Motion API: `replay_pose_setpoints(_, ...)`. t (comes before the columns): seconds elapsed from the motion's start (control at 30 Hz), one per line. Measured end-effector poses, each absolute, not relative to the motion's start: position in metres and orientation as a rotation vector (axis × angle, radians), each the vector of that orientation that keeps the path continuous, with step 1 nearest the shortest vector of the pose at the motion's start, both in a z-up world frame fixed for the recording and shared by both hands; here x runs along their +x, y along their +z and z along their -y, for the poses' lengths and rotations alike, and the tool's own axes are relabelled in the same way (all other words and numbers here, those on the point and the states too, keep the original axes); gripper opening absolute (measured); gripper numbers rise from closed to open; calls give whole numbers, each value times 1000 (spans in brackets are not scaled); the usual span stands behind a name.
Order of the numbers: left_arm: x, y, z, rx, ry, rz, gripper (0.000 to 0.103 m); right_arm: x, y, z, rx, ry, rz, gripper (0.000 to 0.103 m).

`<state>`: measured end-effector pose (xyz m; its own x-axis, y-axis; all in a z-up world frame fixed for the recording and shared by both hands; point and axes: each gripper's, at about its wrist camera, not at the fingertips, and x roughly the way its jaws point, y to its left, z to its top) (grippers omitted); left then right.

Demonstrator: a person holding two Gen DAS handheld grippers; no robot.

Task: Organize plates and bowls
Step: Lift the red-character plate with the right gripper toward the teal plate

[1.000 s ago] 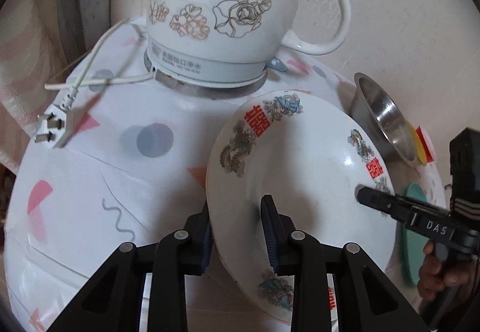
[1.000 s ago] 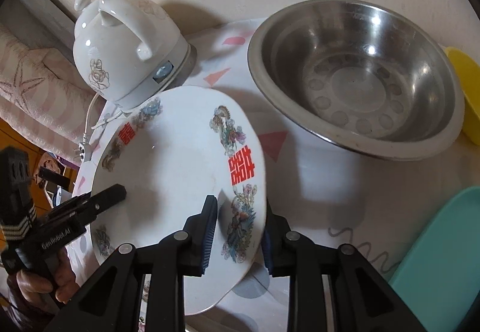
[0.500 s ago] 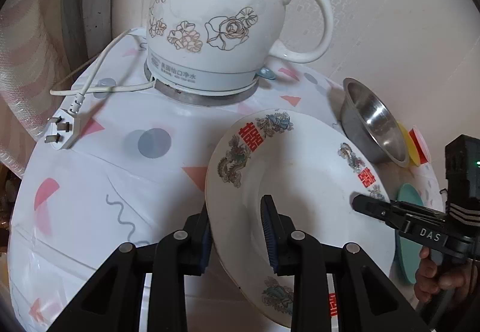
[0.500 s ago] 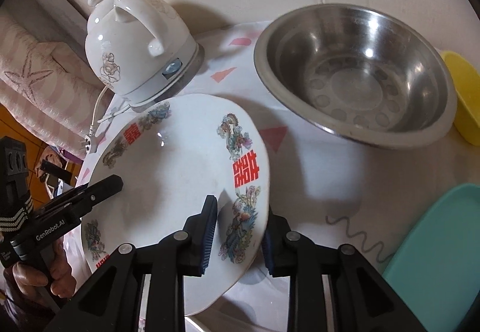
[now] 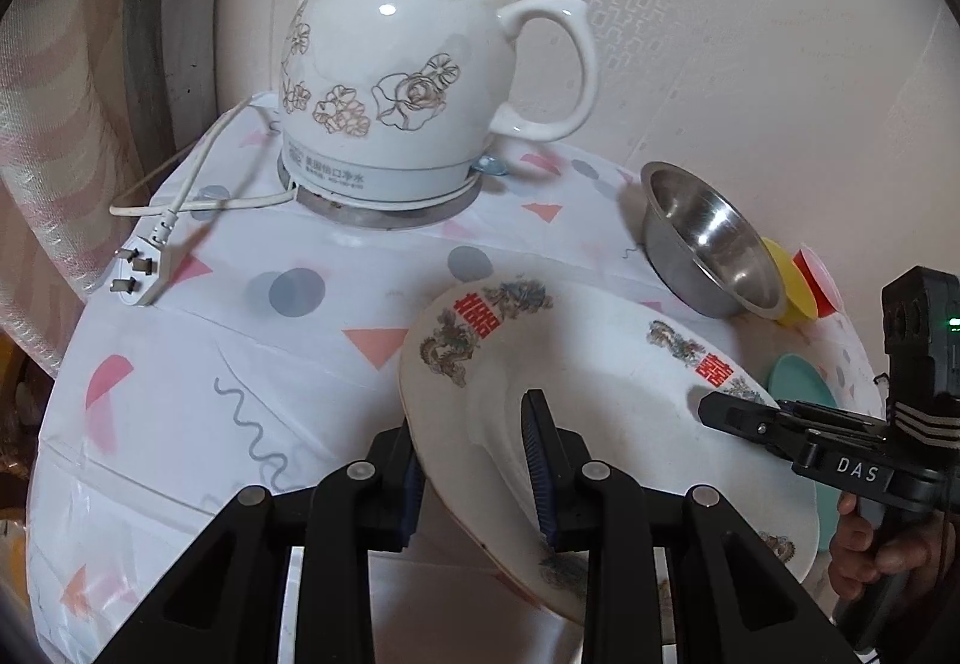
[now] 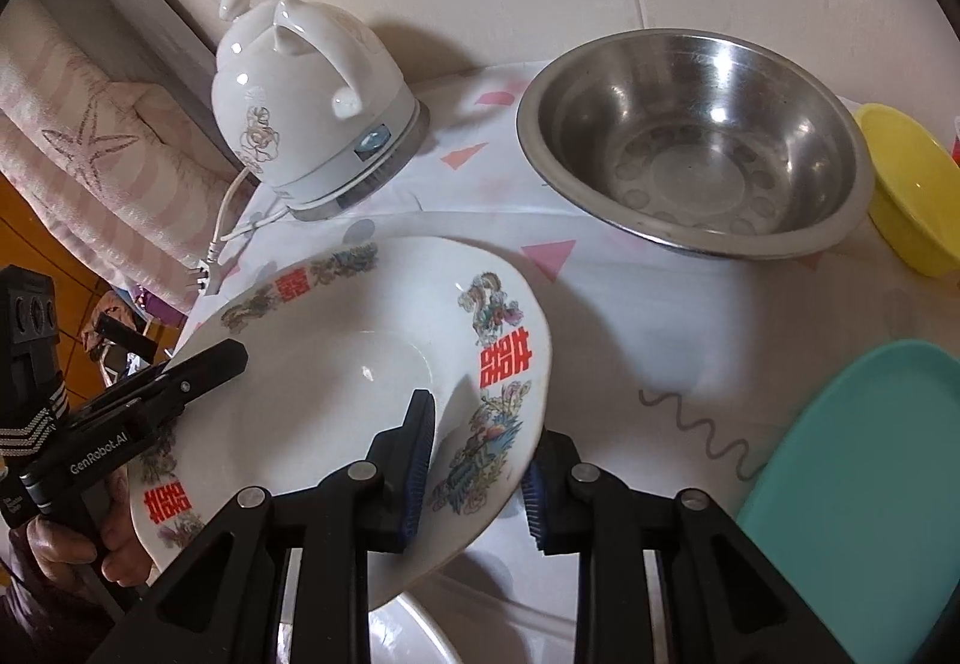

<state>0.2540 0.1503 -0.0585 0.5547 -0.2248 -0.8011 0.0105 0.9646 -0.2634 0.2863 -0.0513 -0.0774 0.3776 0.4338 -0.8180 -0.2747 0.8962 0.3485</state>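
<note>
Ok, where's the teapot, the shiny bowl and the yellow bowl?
teapot (image 5: 390, 82): left wrist view, on its belly.
shiny bowl (image 6: 690, 160): right wrist view, on its inner bottom.
yellow bowl (image 6: 912, 190): right wrist view, on its inside.

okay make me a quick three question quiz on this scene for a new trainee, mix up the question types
1. True or false: only the left gripper grips the decorated plate.
2. Which sits nearest the steel bowl? A) kettle plug B) yellow bowl C) curtain
3. Fill in: the white kettle stands on its ____.

Key:
1. False; the right gripper grips the opposite rim.
2. B, the yellow bowl.
3. Base.
</note>
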Motion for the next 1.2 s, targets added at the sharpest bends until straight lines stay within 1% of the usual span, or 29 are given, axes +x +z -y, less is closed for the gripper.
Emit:
replay_pose_setpoints(0.13, 253, -63, -143, -236, -153, -987, 29, 282, -77, 55, 154, 452, -1084, 26)
replay_pose_setpoints(0.4, 243, -56, -134, -213, -168, -953, 29, 271, -75, 62, 162, 450, -1057, 26)
replay_pose_setpoints(0.77, 225, -28, -110, -149, -208, -884, 30, 242, -52, 88, 201, 438, -979, 26)
replay_pose_setpoints(0.93, 220, -22, -85, -126, -255, -881, 30, 224, -43, 111, 224, 408, -951, 27)
replay_pose_setpoints(1.2, 213, -22, -24, -87, -355, -913, 30, 193, -36, 165, 256, 321, -930, 27)
